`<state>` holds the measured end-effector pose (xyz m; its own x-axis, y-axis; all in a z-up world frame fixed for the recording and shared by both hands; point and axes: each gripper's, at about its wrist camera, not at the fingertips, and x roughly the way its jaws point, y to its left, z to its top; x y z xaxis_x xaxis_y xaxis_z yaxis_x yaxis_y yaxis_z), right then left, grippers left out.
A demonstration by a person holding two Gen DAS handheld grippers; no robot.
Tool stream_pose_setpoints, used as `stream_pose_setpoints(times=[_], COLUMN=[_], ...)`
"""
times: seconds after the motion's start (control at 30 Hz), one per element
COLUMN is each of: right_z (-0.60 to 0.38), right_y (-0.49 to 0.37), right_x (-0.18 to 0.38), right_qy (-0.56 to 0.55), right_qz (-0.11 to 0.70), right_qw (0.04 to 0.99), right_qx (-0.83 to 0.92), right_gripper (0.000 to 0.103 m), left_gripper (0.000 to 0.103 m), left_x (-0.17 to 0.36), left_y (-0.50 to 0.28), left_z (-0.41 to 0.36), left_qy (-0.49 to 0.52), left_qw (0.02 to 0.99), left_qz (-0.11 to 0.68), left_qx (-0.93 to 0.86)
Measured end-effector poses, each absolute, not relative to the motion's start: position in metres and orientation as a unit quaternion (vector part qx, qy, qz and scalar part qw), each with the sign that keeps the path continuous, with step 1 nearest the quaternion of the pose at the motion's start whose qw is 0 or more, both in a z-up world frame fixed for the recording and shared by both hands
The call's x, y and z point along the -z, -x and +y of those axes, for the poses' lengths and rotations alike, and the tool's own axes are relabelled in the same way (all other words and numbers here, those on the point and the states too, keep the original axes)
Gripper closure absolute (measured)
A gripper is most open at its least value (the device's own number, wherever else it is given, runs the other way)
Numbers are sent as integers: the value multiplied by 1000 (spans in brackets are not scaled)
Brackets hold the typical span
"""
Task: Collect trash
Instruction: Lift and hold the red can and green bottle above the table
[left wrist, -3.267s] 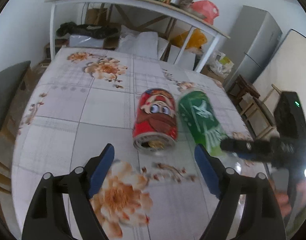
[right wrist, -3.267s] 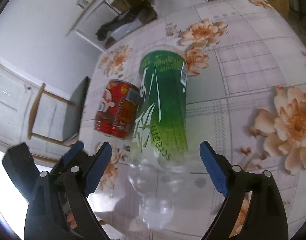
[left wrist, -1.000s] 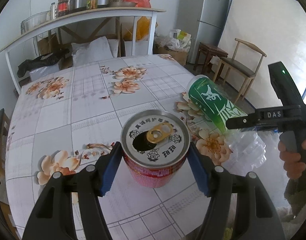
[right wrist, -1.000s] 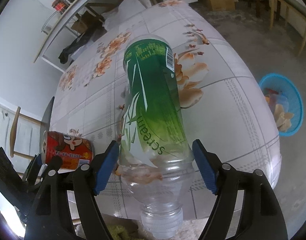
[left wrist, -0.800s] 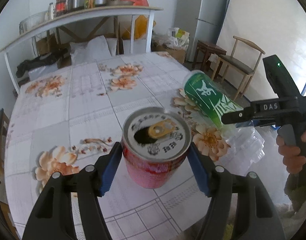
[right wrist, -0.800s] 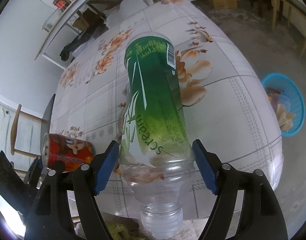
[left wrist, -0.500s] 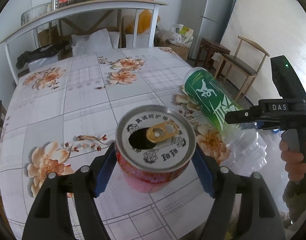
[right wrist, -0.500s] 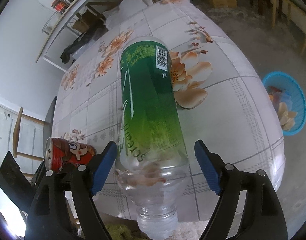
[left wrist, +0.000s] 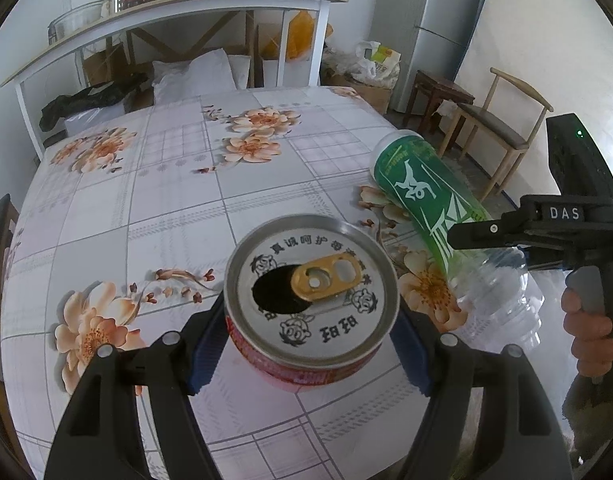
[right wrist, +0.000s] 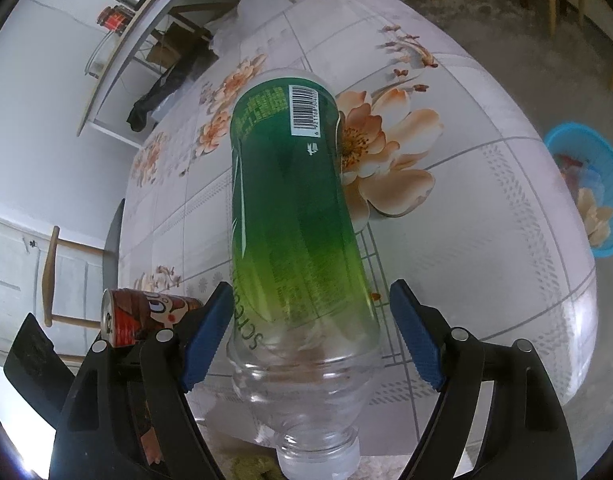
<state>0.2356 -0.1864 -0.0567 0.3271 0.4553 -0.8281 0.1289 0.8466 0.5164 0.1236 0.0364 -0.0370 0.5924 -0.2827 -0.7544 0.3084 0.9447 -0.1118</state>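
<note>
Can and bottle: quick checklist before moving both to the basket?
1. Can sits between the left gripper fingers, off the table: ok, though its jaws have just been opening a little.
2. Bottle is raised in the right gripper: ok.
3. Both right fingers firmly on the bottle: cannot tell.
4. Can is empty: cannot tell, as its opening looks dark.
5. Blue basket is in sight on the floor past the table edge: ok.
</note>
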Motion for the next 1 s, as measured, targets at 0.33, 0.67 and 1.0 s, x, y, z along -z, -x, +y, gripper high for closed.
stream_pose_setpoints(times=[0.33, 0.67, 1.0], right_z=[-186, -191, -198], right_y=[-237, -235, -231], right_x=[60, 61, 58], right_qy=[-269, -286, -294], right_qz=[570, 566, 562], right_qw=[768, 764, 764], right_qx=[-114, -116, -117], right_gripper=[38, 41, 41], left_gripper=[37, 37, 37], left_x=[37, 37, 36], left_y=[-125, -125, -125], left_z=[37, 37, 36], left_qy=[-16, -17, -14], left_qw=[892, 892, 891], left_qz=[422, 421, 422], left_qx=[163, 164, 168])
